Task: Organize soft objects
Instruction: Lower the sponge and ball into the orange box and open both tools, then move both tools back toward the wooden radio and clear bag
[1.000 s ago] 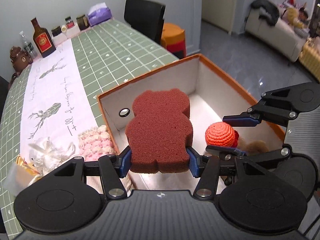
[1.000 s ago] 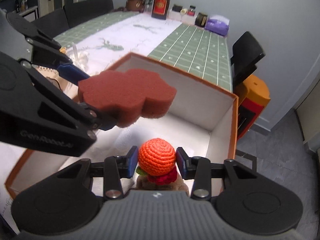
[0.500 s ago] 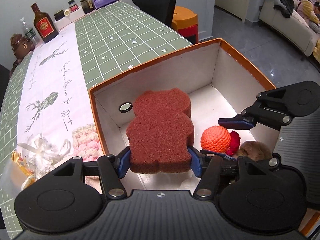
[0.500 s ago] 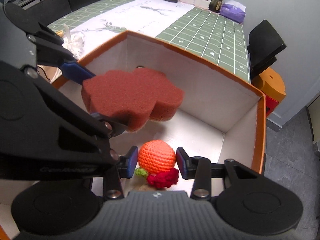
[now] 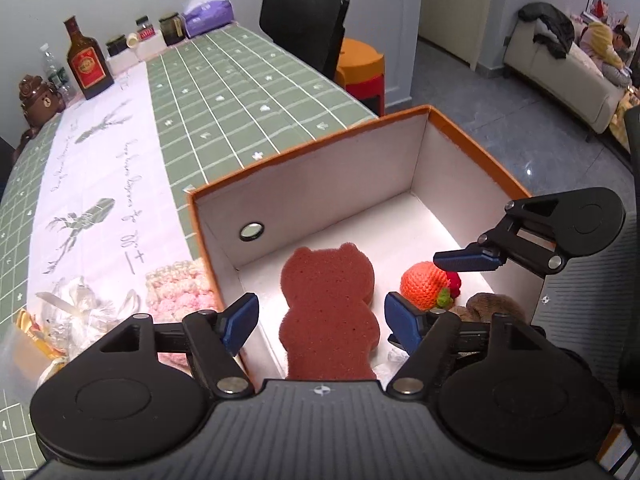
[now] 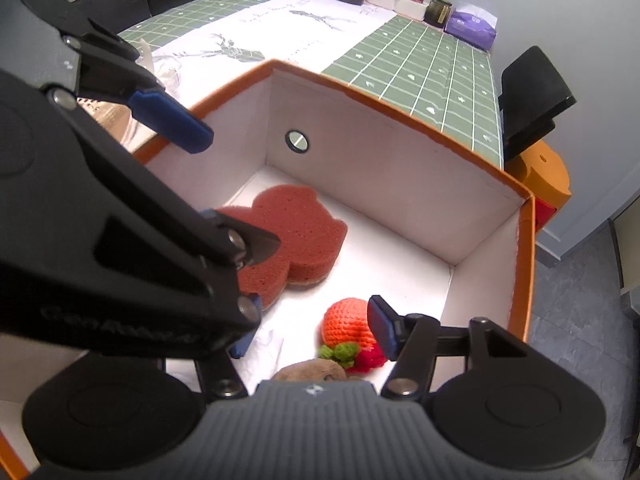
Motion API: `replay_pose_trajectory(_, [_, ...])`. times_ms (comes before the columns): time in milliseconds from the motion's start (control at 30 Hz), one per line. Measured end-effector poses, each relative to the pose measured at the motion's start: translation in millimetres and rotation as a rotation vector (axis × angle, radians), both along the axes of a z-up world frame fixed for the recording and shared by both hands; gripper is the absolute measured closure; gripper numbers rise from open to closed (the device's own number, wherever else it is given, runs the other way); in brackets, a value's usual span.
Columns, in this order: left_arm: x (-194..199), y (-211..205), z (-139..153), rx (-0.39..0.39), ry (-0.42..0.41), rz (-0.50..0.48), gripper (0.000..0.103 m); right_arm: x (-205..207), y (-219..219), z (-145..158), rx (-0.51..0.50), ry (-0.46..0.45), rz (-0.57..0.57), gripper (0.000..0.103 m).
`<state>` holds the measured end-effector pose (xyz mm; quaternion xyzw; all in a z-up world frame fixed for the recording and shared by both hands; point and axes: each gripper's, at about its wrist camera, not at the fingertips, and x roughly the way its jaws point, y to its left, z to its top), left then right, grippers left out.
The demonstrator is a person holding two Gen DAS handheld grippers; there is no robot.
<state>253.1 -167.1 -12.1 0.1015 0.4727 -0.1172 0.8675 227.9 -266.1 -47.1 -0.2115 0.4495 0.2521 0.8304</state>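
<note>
A red-brown bear-shaped sponge (image 5: 328, 308) lies flat on the floor of the orange-rimmed white box (image 5: 352, 184), also in the right wrist view (image 6: 296, 236). My left gripper (image 5: 322, 320) is open above it, jaws apart and empty. An orange crocheted ball (image 5: 424, 284) with red and green crochet bits lies on the box floor beside a brown plush (image 5: 492, 306). My right gripper (image 6: 312, 332) is open over the ball (image 6: 346, 322), not holding it; its left finger is hidden behind the left gripper.
A pink-and-cream knitted piece (image 5: 180, 288) and crinkled clear wrapping (image 5: 76, 304) lie on the table left of the box. Bottles and jars (image 5: 86, 64) and a purple tissue pack (image 5: 208, 20) stand at the far end. A black chair (image 5: 304, 20) stands beyond.
Both grippers lowered into the box and opened. The sponge left my left gripper and now lies on the box floor. The orange ball left my right gripper and rests on the floor.
</note>
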Motion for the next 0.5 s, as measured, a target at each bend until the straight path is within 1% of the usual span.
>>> replay_pose_trajectory(67, [-7,7,7,-0.026,-0.02,-0.002,0.021,-5,1,6,0.004,-0.014,-0.01,0.044])
replay_pose_trajectory(133, [-16,13,15,-0.049,-0.046,-0.001,0.021,-11,3,12,0.011,-0.028,-0.028,0.04])
replay_pose_trajectory(233, [-33,23,25,-0.052,-0.108,0.012,0.022,-23,9,17,0.017,-0.051,-0.046,0.04])
replay_pose_trajectory(367, [-59,41,35,-0.112,-0.161,0.016,0.022,-40,14,26,0.031,-0.09,-0.075,0.04])
replay_pose_trajectory(433, [-74,51,37,-0.136,-0.193,0.023,0.022,-51,15,32,0.064,-0.108,-0.104,0.04])
replay_pose_trajectory(500, [-91,63,37,-0.182,-0.216,0.027,0.022,-62,17,38,0.113,-0.119,-0.132,0.04])
